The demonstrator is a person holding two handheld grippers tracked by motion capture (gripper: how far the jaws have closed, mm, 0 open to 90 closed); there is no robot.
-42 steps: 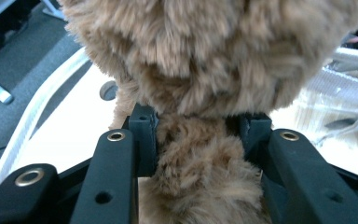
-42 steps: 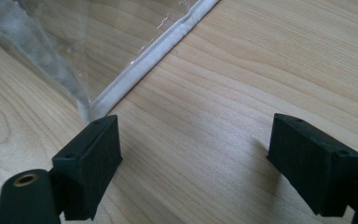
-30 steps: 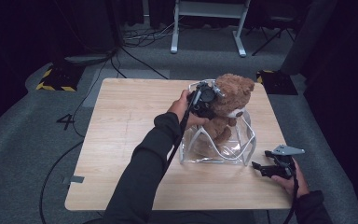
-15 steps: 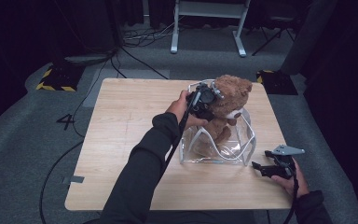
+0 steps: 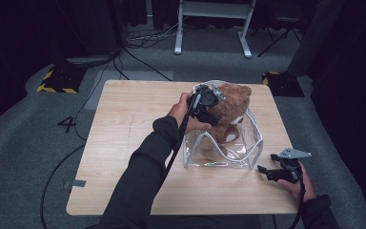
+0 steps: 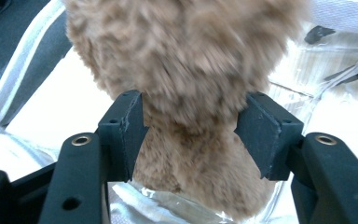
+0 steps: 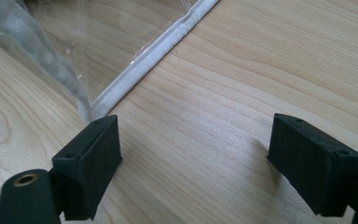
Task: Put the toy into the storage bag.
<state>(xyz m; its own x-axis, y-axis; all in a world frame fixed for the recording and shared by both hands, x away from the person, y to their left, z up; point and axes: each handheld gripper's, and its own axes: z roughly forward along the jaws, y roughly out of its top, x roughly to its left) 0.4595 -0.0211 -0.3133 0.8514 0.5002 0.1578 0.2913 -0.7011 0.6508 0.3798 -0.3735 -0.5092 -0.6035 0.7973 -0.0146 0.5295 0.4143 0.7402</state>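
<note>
The left gripper (image 6: 189,135) clamps the brown teddy bear (image 5: 228,107), which stands in the clear bag (image 5: 224,143) right of the table's (image 5: 124,143) centre, apparently half out. Near-right, the right gripper (image 7: 193,158) rests wide open beside the bag's corner.

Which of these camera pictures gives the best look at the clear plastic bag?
The high view: it shows the whole clear bag standing open on the table, with the teddy bear at its mouth. The left gripper view catches only crinkled patches of it behind the fur. The right gripper view shows just one white-edged corner.
</note>
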